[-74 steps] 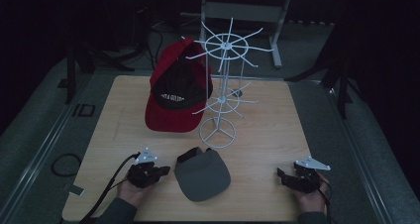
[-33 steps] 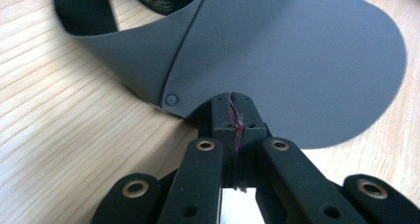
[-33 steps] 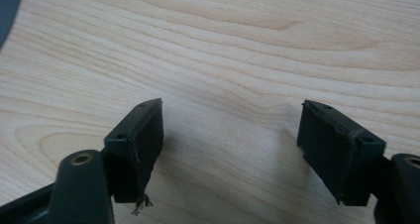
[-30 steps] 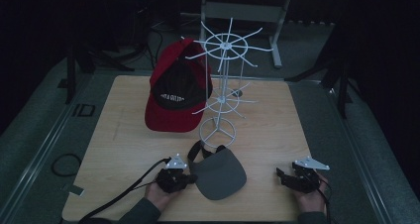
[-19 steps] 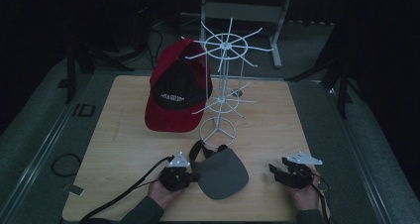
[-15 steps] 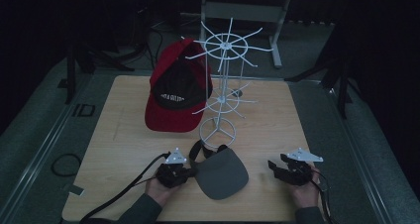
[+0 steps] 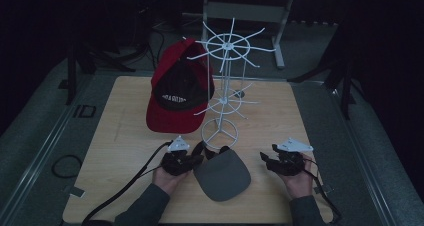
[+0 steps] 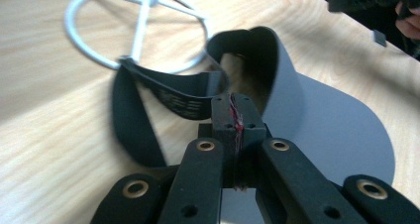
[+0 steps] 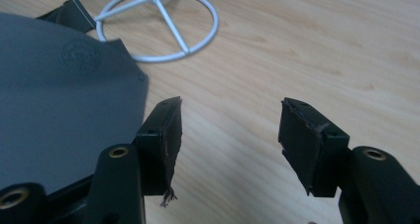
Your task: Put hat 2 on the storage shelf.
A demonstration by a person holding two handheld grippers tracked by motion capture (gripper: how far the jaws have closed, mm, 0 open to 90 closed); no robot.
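1. Here the left gripper (image 7: 192,158), in the person's left hand (image 7: 167,173), points right, its jaws clamped on the grey visor (image 7: 222,175) at its black strap (image 8: 163,97).
2. The visor sits near the table's (image 7: 125,116) front edge, just before the white rack (image 7: 222,101).
3. The right gripper (image 7: 267,160) points left toward the visor, jaws apart with nothing between them, lately closing somewhat.

Matt grey visor (image 7: 223,174), wood-grain table (image 7: 125,136), white wire rack (image 7: 223,86)

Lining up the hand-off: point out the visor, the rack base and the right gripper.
visor (image 7: 223,175), high view, middle of the grey brim
rack base (image 7: 220,134), high view, white ring's rim
right gripper (image 9: 228,135), right gripper view, between open fingertips
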